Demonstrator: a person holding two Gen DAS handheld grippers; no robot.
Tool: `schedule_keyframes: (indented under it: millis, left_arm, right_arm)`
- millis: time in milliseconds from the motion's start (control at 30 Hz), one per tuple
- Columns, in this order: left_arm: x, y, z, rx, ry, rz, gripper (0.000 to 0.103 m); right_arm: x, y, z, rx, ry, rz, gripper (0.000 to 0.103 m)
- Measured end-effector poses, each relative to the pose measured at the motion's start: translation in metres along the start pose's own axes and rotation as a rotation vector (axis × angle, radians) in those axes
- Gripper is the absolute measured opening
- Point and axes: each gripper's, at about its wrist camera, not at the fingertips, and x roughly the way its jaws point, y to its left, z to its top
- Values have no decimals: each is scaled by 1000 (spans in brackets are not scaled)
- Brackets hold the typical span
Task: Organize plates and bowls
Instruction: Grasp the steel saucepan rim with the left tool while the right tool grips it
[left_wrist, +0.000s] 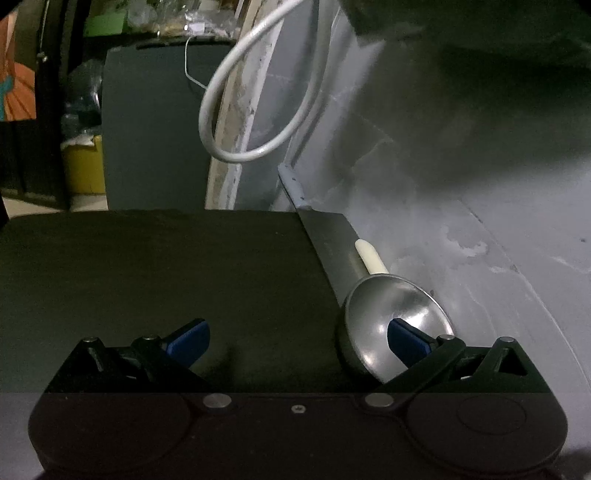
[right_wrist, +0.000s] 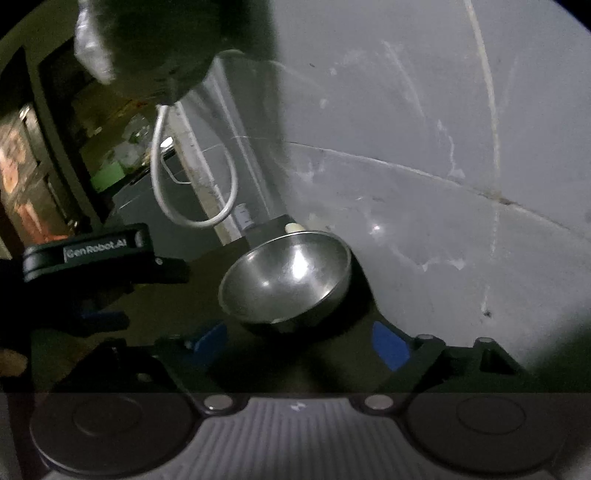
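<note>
A shiny steel bowl (right_wrist: 288, 273) rests on the dark tabletop (left_wrist: 166, 280) close to the grey wall, with nothing inside it. My right gripper (right_wrist: 299, 341) stands open just short of the bowl, its blue pads (right_wrist: 389, 345) apart and touching nothing. In the left wrist view the same bowl (left_wrist: 373, 314) lies at the right. My left gripper (left_wrist: 297, 339) is wide open over bare table, and its right fingertip (left_wrist: 406, 338) overlaps the bowl's rim in the picture. The left gripper's black housing (right_wrist: 88, 251) shows at the left of the right wrist view.
A knife with a grey handle (left_wrist: 291, 184) lies along the table's right edge, and a cream handle (left_wrist: 369, 258) lies behind the bowl. A white cable loop (left_wrist: 236, 110) hangs by the wall (left_wrist: 480, 229). A grey box (left_wrist: 155, 129) and a yellow bin (left_wrist: 83, 166) stand beyond the table.
</note>
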Motion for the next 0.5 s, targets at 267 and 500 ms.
schedule_keyframes:
  millis: [267,500]
  left_arm:
    - [41,-10,0,22,64,2,91]
    - [55,-13,-2,32,105,-48,58]
  right_arm:
    - [33,0,1,6,18,4,71]
    - [37,-1,5,5,22,14,56]
